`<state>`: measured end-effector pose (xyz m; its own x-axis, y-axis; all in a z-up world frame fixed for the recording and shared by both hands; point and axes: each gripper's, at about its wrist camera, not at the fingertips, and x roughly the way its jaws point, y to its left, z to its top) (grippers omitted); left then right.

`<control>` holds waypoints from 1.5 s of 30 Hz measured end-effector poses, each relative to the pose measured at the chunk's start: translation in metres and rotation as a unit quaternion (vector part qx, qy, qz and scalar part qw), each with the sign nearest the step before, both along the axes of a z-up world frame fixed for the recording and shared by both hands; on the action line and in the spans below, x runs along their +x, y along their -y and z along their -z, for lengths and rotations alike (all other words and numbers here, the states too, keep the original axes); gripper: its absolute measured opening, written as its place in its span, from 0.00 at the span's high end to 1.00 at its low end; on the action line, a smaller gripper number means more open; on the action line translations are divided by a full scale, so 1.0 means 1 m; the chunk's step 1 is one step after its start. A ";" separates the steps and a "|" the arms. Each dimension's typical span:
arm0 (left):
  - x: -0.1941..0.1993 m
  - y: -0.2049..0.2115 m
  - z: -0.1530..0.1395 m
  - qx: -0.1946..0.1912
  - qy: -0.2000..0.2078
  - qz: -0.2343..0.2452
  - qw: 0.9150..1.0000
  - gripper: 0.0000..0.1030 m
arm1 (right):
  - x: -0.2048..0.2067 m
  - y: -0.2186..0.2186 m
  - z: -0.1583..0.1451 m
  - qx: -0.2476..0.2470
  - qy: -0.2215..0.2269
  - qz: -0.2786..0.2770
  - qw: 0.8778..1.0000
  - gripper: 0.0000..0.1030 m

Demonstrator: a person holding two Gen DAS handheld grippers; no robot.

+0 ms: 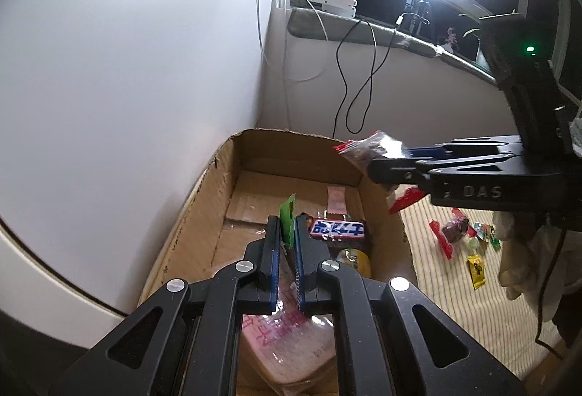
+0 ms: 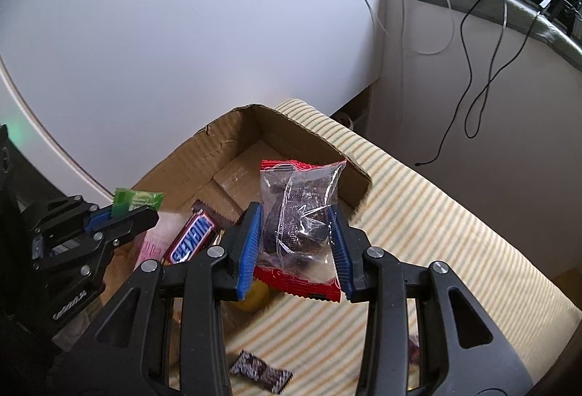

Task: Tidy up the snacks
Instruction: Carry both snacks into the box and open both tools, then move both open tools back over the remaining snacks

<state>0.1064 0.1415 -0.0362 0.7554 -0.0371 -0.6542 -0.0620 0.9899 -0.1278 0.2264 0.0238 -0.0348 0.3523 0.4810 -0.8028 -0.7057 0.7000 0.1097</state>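
A white wall and a cluttered window ledge stand behind the striped mat (image 2: 418, 214), where the cardboard box (image 2: 203, 159) sits at the mat's far corner. My left gripper (image 1: 287, 232) pinches a small green packet (image 1: 287, 217) over the box's middle; my right gripper (image 2: 294, 236) clamps a clear, red-edged packet (image 2: 302, 210) over the box's right rim. The risk I see is that packet: it hangs above the rim, so letting go here could drop it onto the mat outside. Its film is slick and crinkled, with something dark inside, perhaps dried fruit. The green one is held by a thin edge and might slip. A chocolate bar (image 2: 192, 239) already lies in the box; other sweets (image 1: 469, 243) wait on the mat.
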 end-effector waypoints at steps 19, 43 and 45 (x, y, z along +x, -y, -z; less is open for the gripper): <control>0.003 -0.004 0.002 0.000 -0.005 -0.002 1.000 0.90 | 0.007 -0.024 0.013 -0.007 -0.006 -0.024 1.000 0.62; -0.017 0.009 -0.013 0.015 0.017 -0.009 1.000 0.37 | -0.009 0.000 -0.020 -0.006 0.037 0.005 0.999 0.21; -0.019 0.012 -0.016 0.016 0.020 -0.006 1.000 0.37 | -0.011 0.006 -0.023 -0.005 0.037 0.008 0.999 0.21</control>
<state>0.0869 0.1293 -0.0203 0.7811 -0.0076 -0.6244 -0.0699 0.9926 -0.0996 0.2152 0.0177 -0.0116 0.4195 0.4672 -0.7783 -0.7000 0.7124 0.0504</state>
